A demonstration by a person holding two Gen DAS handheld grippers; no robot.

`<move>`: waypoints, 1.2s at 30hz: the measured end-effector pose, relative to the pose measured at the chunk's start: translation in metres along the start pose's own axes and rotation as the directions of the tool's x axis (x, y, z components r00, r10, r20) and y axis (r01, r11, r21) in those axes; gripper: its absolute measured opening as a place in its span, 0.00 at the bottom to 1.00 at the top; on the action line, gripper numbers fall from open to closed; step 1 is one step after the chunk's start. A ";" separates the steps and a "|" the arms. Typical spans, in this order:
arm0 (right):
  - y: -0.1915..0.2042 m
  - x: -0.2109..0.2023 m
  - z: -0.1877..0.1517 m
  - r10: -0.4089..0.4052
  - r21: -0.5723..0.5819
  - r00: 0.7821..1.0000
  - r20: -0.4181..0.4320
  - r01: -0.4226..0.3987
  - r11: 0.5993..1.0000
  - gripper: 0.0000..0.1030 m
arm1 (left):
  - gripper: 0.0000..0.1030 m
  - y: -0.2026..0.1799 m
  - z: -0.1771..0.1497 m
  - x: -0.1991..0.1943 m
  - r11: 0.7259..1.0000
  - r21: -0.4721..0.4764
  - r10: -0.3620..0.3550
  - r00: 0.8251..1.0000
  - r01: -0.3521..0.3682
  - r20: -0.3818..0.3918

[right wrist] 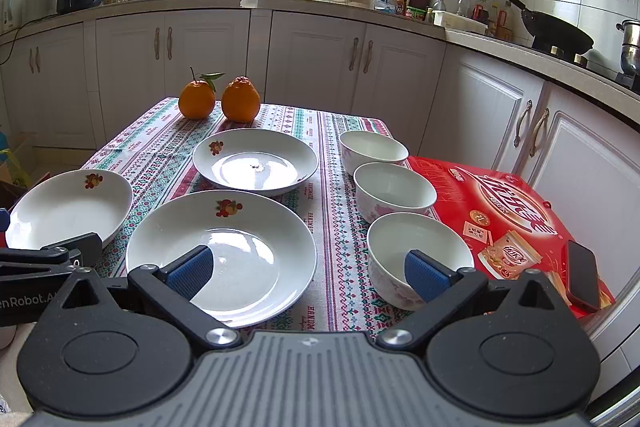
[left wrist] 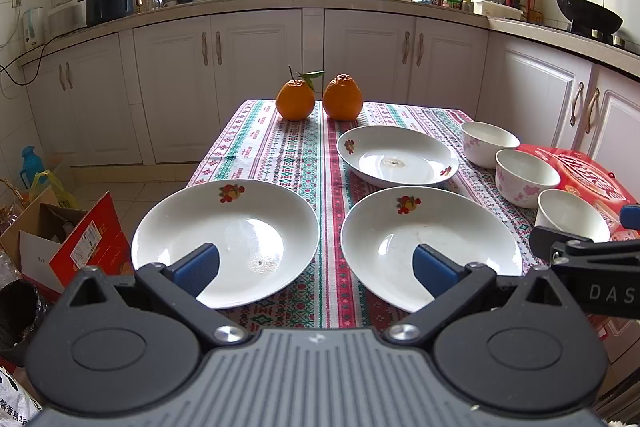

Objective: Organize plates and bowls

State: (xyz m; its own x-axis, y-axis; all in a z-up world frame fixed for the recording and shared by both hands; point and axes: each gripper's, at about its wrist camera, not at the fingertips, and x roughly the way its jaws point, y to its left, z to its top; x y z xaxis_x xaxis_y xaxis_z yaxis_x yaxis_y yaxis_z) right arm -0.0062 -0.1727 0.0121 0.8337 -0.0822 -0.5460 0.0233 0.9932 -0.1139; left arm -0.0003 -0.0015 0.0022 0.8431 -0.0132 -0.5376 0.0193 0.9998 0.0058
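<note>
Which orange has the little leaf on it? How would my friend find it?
Look at the far end of the table with the patterned tablecloth, past the white plates. Two oranges sit side by side there. The leafy orange is the left one in both views; it has a thin stem and green leaves on top, while the bare orange has only a bumpy knob.

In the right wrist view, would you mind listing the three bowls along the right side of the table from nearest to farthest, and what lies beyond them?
Nearest bowl → middle bowl → farthest bowl → white cabinet doors beyond the table's far edge. The red box lies to their right.
</note>
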 end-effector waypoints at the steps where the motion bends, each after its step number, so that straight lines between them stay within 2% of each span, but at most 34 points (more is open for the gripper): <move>1: 0.000 0.000 0.000 0.000 0.000 1.000 0.000 0.000 1.000 1.00 | 0.99 0.000 0.000 0.000 1.000 0.000 0.000 1.000 0.000 0.000; 36: -0.002 0.000 0.001 -0.001 0.006 1.000 -0.001 0.001 1.000 1.00 | 0.99 0.001 -0.001 0.001 1.000 -0.006 -0.004 1.000 0.004 -0.003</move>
State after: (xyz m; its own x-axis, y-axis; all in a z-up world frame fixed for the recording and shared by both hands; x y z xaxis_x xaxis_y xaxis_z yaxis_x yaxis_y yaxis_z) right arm -0.0058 -0.1747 0.0137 0.8333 -0.0829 -0.5466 0.0270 0.9936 -0.1096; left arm 0.0003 -0.0008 0.0008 0.8415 -0.0172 -0.5400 0.0197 0.9998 -0.0012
